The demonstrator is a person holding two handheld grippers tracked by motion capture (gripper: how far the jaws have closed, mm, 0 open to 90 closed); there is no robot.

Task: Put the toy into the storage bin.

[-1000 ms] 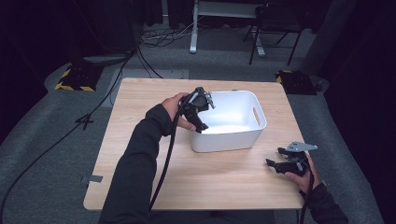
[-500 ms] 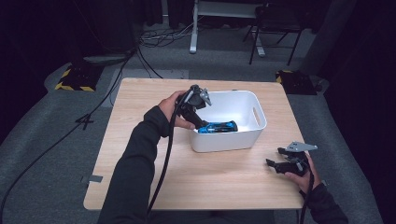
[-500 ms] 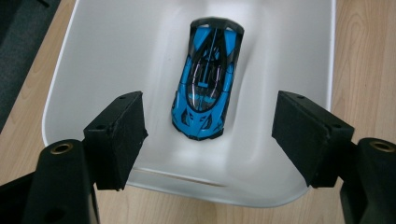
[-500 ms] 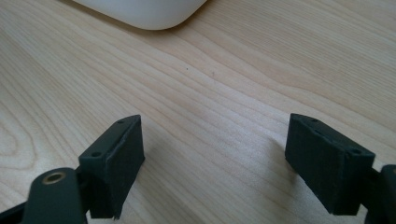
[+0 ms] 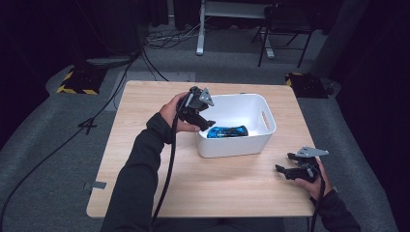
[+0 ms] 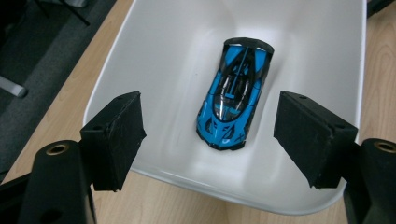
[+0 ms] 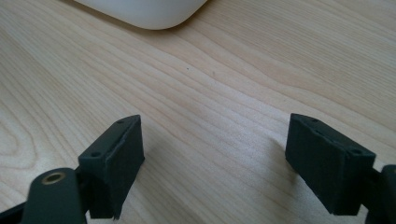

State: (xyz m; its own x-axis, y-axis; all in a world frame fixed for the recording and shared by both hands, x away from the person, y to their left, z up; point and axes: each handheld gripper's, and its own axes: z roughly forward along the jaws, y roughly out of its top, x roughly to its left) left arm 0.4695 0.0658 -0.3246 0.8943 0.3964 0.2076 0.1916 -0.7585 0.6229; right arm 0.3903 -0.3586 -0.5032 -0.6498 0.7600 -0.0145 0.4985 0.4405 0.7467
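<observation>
My left tool (image 6: 208,135) has just been opening; its jaws stand wide apart above the white bin (image 6: 299,51), touching nothing. The blue toy car (image 6: 233,93) lies inside the bin. My right tool (image 7: 212,158) hovers open and empty over the counter (image 7: 224,84).

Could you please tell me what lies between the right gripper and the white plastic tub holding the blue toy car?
Only bare light wooden tabletop lies between the right gripper and the white plastic tub, as the high view shows.
</observation>
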